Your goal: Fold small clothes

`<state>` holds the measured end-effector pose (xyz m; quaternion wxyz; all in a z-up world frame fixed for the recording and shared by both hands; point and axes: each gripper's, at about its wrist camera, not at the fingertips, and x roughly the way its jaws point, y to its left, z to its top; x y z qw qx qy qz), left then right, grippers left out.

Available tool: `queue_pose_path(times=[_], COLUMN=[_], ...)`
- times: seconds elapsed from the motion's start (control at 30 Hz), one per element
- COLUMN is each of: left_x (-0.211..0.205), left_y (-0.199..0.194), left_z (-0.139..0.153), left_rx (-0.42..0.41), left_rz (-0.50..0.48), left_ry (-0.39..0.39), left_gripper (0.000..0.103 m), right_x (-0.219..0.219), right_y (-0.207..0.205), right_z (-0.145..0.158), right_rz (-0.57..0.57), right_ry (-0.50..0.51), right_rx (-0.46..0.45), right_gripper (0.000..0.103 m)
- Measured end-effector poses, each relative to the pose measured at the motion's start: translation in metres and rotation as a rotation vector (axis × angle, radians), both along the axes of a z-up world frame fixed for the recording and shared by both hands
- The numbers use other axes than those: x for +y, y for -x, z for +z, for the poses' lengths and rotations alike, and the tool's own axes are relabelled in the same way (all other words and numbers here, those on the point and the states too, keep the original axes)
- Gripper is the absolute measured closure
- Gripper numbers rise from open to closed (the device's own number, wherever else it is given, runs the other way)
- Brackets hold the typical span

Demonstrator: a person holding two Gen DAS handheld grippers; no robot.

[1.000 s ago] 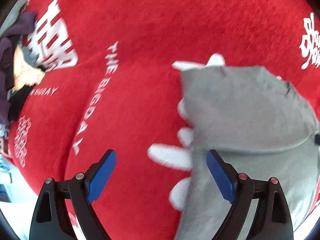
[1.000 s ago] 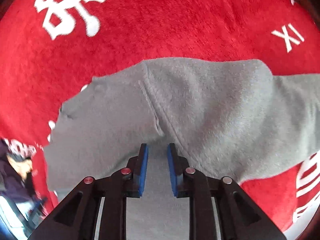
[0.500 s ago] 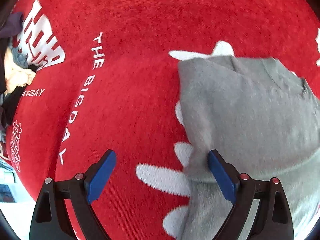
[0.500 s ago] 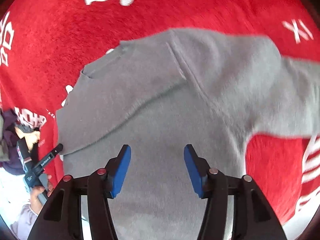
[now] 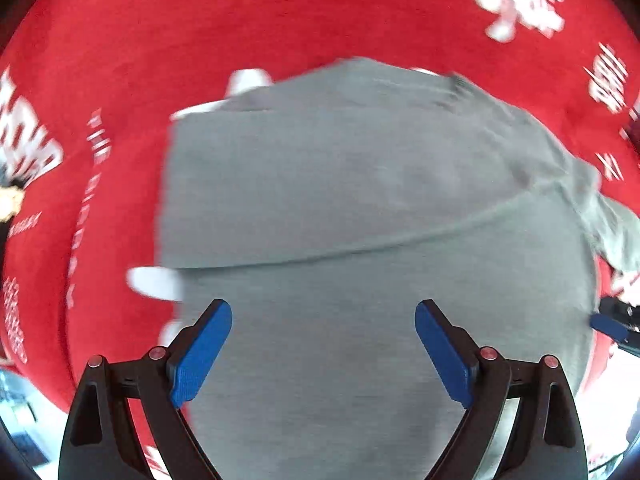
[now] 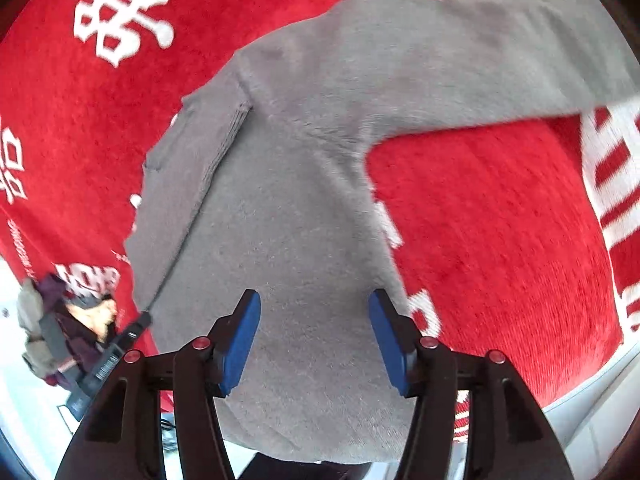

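A grey long-sleeved top (image 5: pixel 360 208) lies flat on a red cloth. One sleeve is folded across its body (image 6: pixel 192 168); the other sleeve (image 6: pixel 500 48) stretches out to the upper right in the right wrist view. My left gripper (image 5: pixel 323 312) hangs open over the top's lower body, with nothing between its blue pads. My right gripper (image 6: pixel 315 300) is also open above the grey fabric near its right side edge, pads apart and not pressing on it. The left gripper's black frame (image 6: pixel 108 360) shows at the lower left of the right wrist view.
The red cloth (image 6: pixel 500 220) with white lettering covers the surface all around. A heap of dark and beige clothes (image 6: pixel 60 320) sits at its left edge. The cloth's border and a pale surface (image 6: pixel 592 420) show at the lower right.
My right gripper went from nearly shut over the grey fabric to open and shifted along the top. My left gripper slid from the red cloth beside the top to over its body.
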<state>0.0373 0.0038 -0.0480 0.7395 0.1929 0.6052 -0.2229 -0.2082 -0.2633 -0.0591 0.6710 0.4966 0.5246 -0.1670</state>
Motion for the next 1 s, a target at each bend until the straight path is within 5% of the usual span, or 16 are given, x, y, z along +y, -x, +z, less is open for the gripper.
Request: queue_pose_path(times=[0.23,0.5,0.73,0.87,1.0], left_x=[-0.069,-0.142,-0.192,-0.209,-0.213], left_y=[0.042,0.064,0.025,-0.002,-0.006], left_z=[-0.002,-0.009,-0.006,-0.03,-0.043], left_rx=[0.045,0.068,-0.083,-0.146,-0.103], left_rz=[-0.101,-0.15,-0.095,-0.051,-0.026], left_ry=[0.041,0.077,0.111,0.013,-0.008], left_gripper=[0.009,0.009,0.009,0.009,0.009], right_x=[-0.034,-0.106,-0.156,-0.173,-0.186], right_y=[0.031,0.097,0.15,0.164,0.172], right_z=[0.006,0.004,0.0,-0.001,0.001], right_rz=[-0.11,-0.387,-0.575,-0.635,-0.661], right_ry=[0.021,0.078,0.055,0.041,0.052], right_rx=[-0.045,-0.051,-0.147,-0.195,-0.253], right_gripper=[0.042,0.042,0.041,0.041,0.041])
